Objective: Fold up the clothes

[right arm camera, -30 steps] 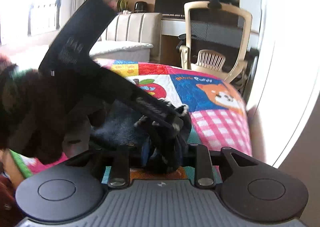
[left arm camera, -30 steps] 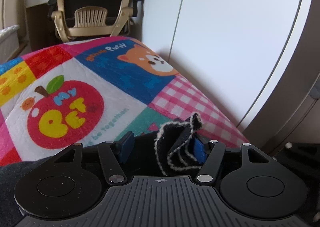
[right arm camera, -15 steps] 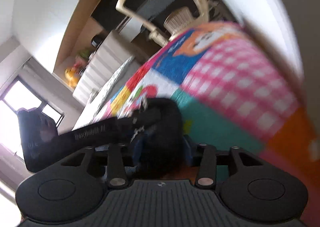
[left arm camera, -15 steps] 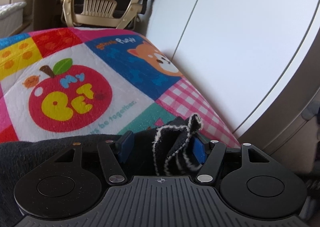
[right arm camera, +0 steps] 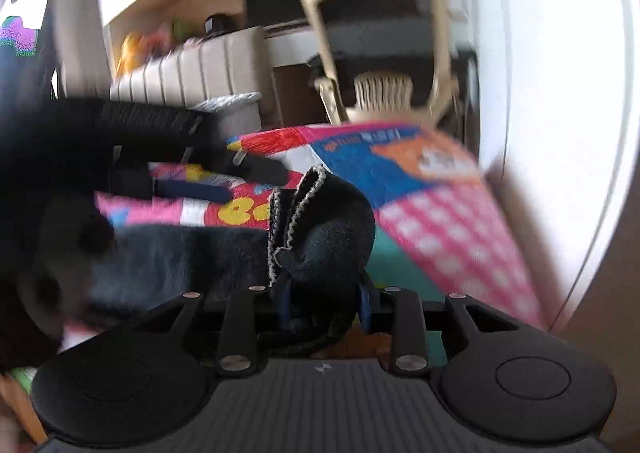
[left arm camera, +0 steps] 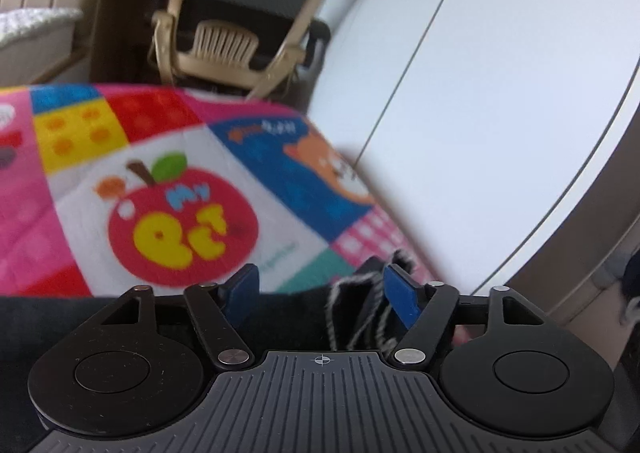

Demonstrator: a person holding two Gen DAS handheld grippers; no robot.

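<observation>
A black garment with a white-stitched edge [right arm camera: 320,237] lies on a colourful patchwork blanket [left arm camera: 160,213]. My right gripper [right arm camera: 324,301] is closing on a bunched fold of it, and the cloth fills the gap between the blue pads. In the left wrist view, the same garment [left arm camera: 360,305] sits between the wide-apart jaws of my left gripper [left arm camera: 322,289]. The stitched edge rests against the right pad [left arm camera: 400,293], and the left pad stands clear of it. The left gripper [right arm camera: 236,181] also shows at the left of the right wrist view, just beside the raised fold. Both views are blurred.
A beige office chair [left arm camera: 224,45] stands past the far end of the blanket, in front of a dark desk. A white wall [left arm camera: 480,93] runs close along the blanket's right edge. A beige padded headboard or sofa [right arm camera: 200,69] stands at the back left.
The left gripper has risen and rolled a little, with the cloth still between its jaws. The right view swung sharply sideways and back. The right jaws widened, then narrowed again on the fold.
</observation>
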